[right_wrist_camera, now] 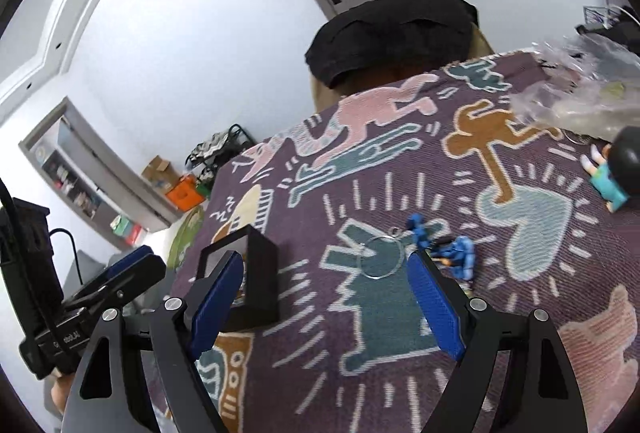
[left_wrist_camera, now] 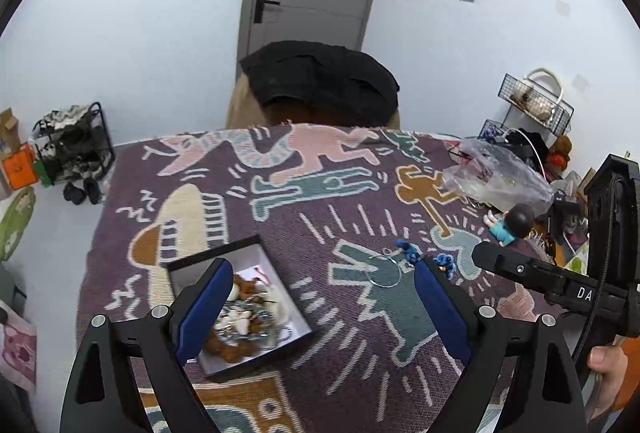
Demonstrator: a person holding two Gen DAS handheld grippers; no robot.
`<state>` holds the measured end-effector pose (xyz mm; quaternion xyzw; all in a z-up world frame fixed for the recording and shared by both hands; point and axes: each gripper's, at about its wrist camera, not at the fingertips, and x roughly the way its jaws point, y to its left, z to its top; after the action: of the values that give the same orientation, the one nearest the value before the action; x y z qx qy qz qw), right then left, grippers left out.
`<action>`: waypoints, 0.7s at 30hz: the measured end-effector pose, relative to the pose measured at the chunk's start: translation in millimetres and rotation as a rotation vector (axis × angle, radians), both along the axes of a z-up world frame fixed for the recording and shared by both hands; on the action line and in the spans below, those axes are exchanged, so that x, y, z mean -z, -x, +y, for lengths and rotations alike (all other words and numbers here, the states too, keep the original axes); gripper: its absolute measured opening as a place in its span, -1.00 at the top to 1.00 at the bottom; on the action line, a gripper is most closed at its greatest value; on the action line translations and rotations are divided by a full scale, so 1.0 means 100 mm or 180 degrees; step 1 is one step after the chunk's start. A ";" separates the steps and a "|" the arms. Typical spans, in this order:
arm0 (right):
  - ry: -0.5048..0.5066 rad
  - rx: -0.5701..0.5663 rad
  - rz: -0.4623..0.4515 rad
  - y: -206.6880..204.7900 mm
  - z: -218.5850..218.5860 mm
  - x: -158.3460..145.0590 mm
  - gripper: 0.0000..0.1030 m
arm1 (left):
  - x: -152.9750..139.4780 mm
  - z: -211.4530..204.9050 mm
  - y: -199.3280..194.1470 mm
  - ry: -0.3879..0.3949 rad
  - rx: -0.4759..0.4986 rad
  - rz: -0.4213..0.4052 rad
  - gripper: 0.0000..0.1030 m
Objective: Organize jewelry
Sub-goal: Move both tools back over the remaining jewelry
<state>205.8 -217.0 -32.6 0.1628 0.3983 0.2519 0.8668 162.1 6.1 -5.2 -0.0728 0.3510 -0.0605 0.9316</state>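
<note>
Hovering released, both hand-held grippers, left [left_wrist_camera: 323, 273], right [right_wrist_camera: 325, 269], box [left_wrist_camera: 240, 307] beside keyring [right_wrist_camera: 380, 258], doll [left_wrist_camera: 510, 225] near plastic bag [left_wrist_camera: 496, 173]

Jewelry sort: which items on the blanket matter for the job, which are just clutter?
Job:
- black box holding jewelry
- wire hoop
- blue charms beside the hoop

Clutter:
- doll
- plastic bag
- shoe rack on the floor
- wire shelf

Both grippers open, holding nothing.
</note>
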 end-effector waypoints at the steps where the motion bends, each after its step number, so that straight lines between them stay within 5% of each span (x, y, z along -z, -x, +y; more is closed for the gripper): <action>1: 0.0002 0.0016 0.0007 -0.01 -0.04 0.03 -0.63 | 0.03 -0.04 -0.03 0.0004 0.0013 0.0025 -0.79; 11: -0.0024 0.0261 0.0153 -0.18 -0.39 0.31 -0.61 | 0.31 -0.31 -0.26 0.0083 0.0079 0.0231 -0.78; 16: -0.0004 0.0308 0.0258 -0.27 -0.48 0.46 -0.38 | 0.39 -0.39 -0.36 0.0082 0.0099 0.0312 -0.29; 21: 0.0005 0.0391 0.0384 -0.38 -0.55 0.65 -0.31 | 0.48 -0.47 -0.45 0.0047 0.0132 0.0377 -0.21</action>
<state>243.4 -271.8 -97.7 0.2010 0.4393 0.1878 0.8552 207.3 -41.2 -52.8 -0.0759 0.4065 -0.0779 0.9071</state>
